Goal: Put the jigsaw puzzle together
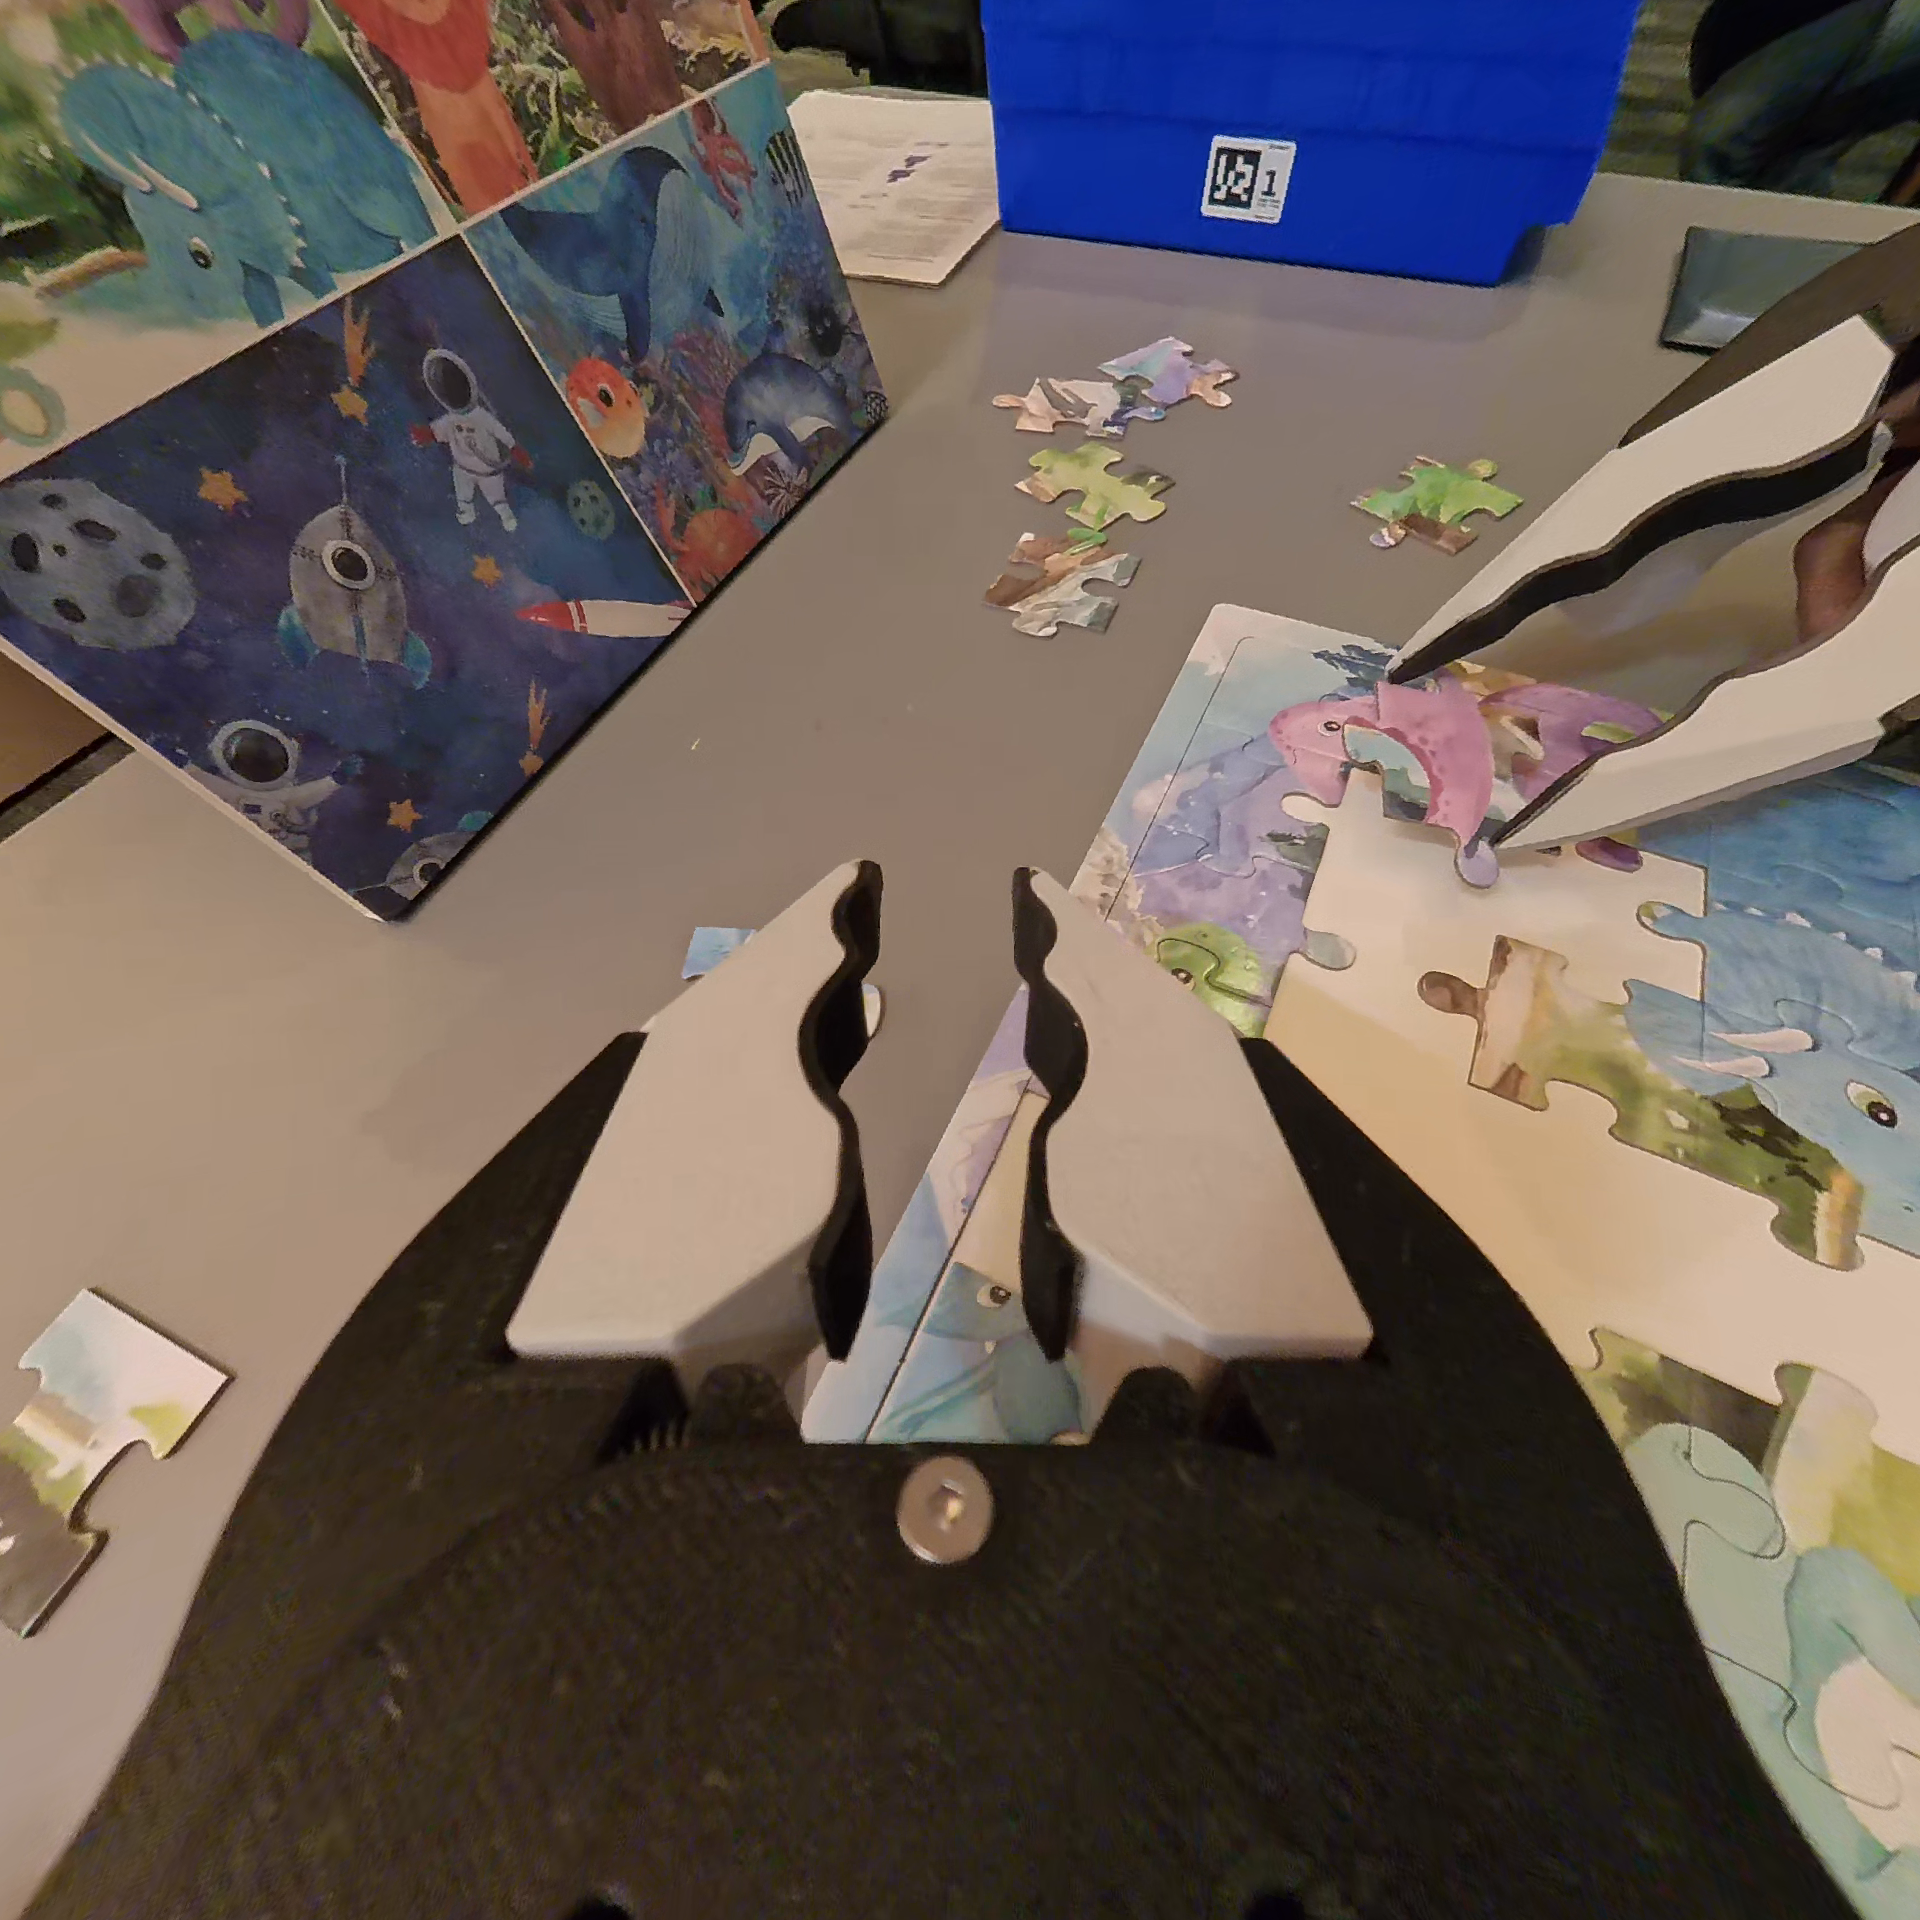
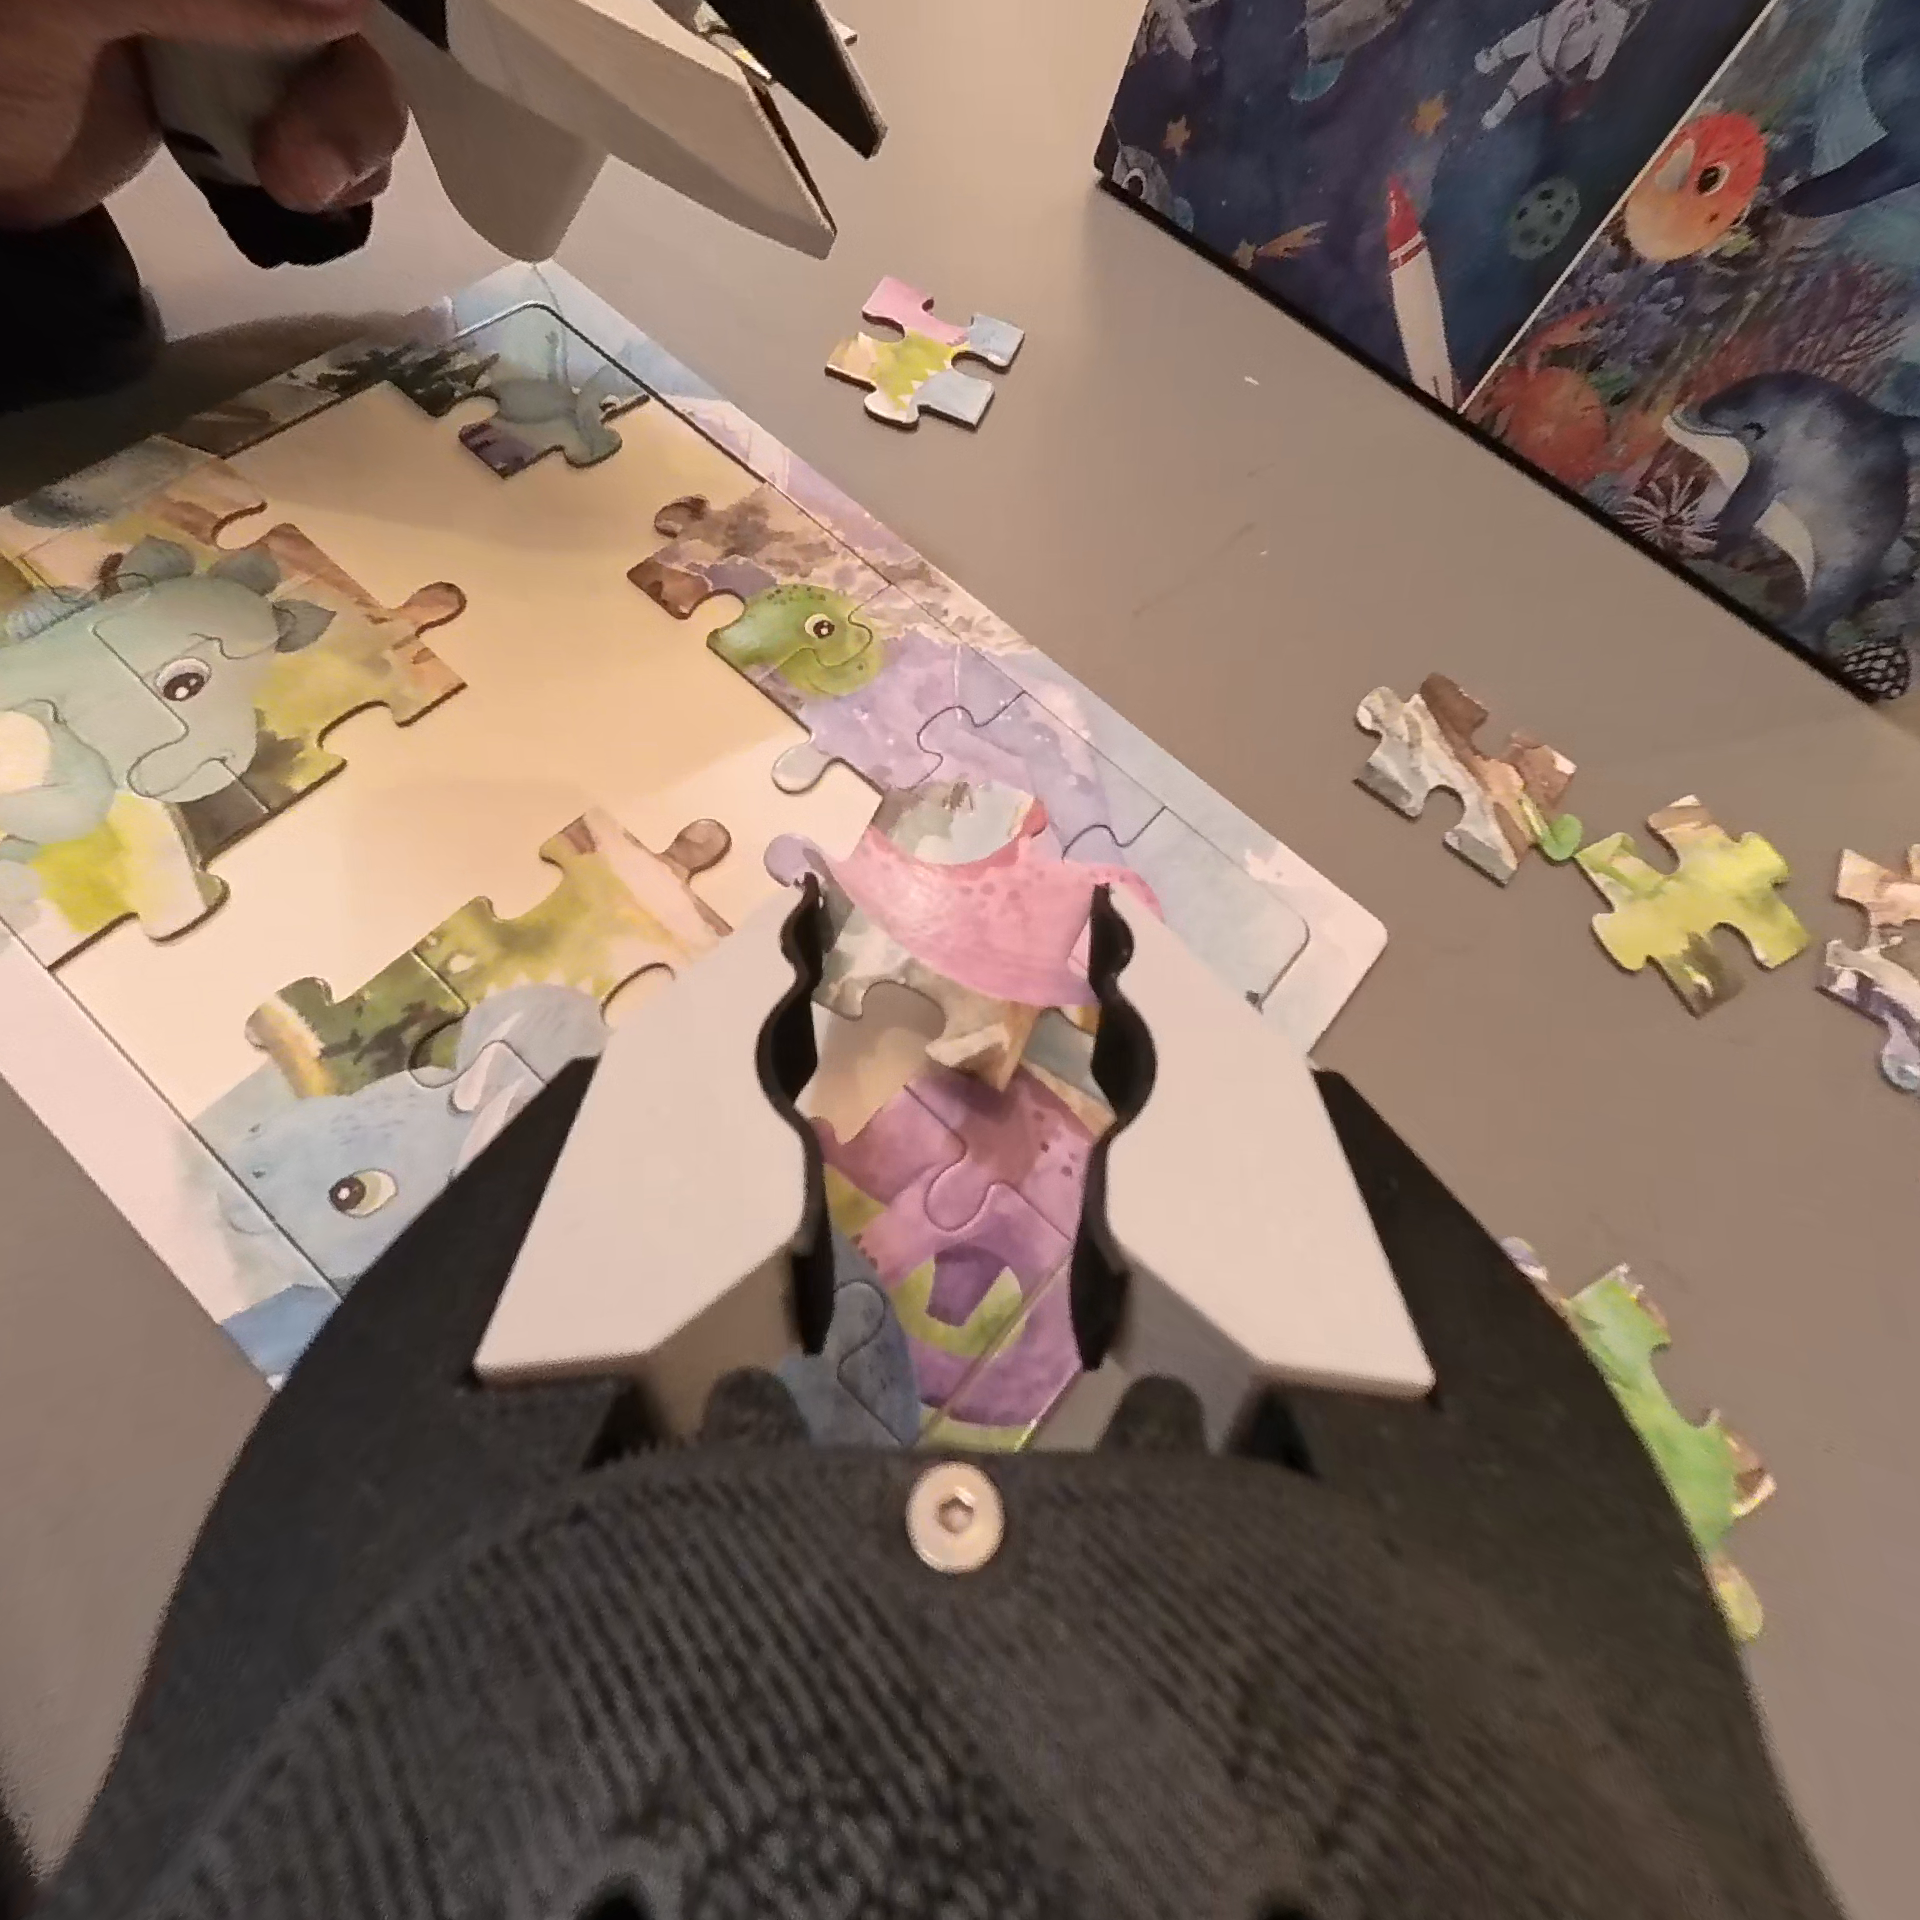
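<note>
Our right gripper (image 2: 951, 914) pinches the pink dinosaur piece (image 2: 971, 904) by its edges, tilted over a gap in the puzzle tray (image 2: 1340, 925), apparently to seat it; our left gripper (image 1: 948, 894) hovers empty, jaws apart, beside the tray

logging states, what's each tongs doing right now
Left tongs: open, empty, above the table edge of the puzzle board.
Right tongs: shut on the pink puzzle piece, held over the board.

Puzzle tray (image 1: 1236, 665) on the table (image 1: 852, 727), loose pieces (image 1: 1091, 483) beyond it, box (image 1: 343, 540) to their left.
</note>
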Demonstrator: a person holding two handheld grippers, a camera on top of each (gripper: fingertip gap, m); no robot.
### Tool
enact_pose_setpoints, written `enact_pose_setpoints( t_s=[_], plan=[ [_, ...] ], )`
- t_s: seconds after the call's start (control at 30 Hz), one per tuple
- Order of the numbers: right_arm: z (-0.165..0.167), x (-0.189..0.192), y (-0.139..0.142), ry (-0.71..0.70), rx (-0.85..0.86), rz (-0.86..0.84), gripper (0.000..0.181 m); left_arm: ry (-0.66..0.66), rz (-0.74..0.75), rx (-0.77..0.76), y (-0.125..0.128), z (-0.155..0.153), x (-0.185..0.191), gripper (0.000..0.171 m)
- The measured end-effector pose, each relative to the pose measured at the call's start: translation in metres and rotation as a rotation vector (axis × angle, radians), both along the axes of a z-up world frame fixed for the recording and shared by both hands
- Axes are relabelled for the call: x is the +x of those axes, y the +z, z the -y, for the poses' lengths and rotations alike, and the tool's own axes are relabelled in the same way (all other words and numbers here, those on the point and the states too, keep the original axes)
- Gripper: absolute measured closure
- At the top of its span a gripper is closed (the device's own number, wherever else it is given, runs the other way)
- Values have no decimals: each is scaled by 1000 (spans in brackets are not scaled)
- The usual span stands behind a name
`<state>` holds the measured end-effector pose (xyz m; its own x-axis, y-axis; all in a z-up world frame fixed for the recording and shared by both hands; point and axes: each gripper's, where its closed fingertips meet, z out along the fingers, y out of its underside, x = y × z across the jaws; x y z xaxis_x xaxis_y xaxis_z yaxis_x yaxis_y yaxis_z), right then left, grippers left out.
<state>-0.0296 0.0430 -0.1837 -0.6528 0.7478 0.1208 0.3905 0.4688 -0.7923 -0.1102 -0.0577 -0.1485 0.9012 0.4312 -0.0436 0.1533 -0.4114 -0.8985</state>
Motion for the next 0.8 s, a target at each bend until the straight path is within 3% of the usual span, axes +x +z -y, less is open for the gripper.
enact_pose_setpoints(
  t_s=[0.2,0.43,0.57,0.8],
  plan=[
    [-2,0,3,-5,-7,-11,132,-22,-1,5,1,-3,4,147],
    [5,-1,26,-7,-175,-34,131,-335,67,61,12,-45,71,141],
    [5,-3,46,-22,-253,-109,131,-366,242,55,-2,-61,89,140],
    [8,-3,63,-25,-189,-241,131,-534,807,483,37,-72,113,137]
  ],
)
